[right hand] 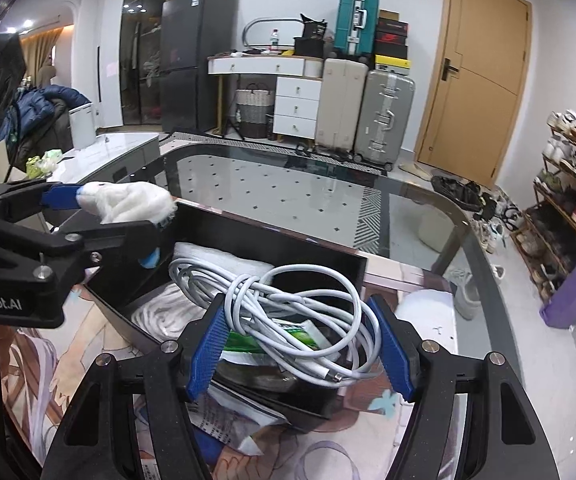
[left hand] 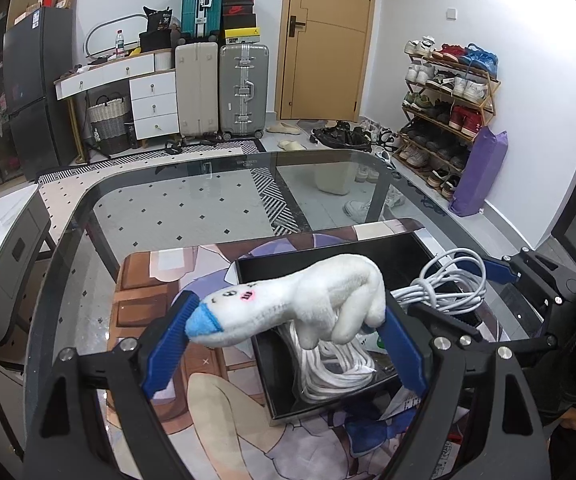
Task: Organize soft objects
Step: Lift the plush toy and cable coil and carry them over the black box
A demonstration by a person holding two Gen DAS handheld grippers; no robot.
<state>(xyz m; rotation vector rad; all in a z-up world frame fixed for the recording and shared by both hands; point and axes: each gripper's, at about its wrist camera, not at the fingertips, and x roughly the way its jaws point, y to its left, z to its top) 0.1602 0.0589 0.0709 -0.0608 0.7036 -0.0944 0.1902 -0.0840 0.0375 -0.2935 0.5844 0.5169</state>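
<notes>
My left gripper (left hand: 288, 308) is shut on a white plush toy (left hand: 299, 304) with a blue tip and a small face, gripped end to end between the blue pads. The toy hangs over the left part of an open black box (left hand: 327, 252). A white rope bundle (left hand: 335, 368) lies inside the box. My right gripper (right hand: 293, 304) is shut on a coiled white cable (right hand: 299, 308), held over the box's (right hand: 288, 248) near right side above a green packet (right hand: 288, 334). In the right wrist view the left gripper (right hand: 120, 216) and the plush toy (right hand: 128, 200) are at the left.
The box stands on a printed mat (left hand: 160, 312) on a glass table (left hand: 176, 184). Papers and packets (right hand: 228, 420) lie against the box's near side. A low white cabinet (right hand: 120, 152) stands left of the table. Suitcases, a door and a shoe rack (left hand: 447, 112) line the far wall.
</notes>
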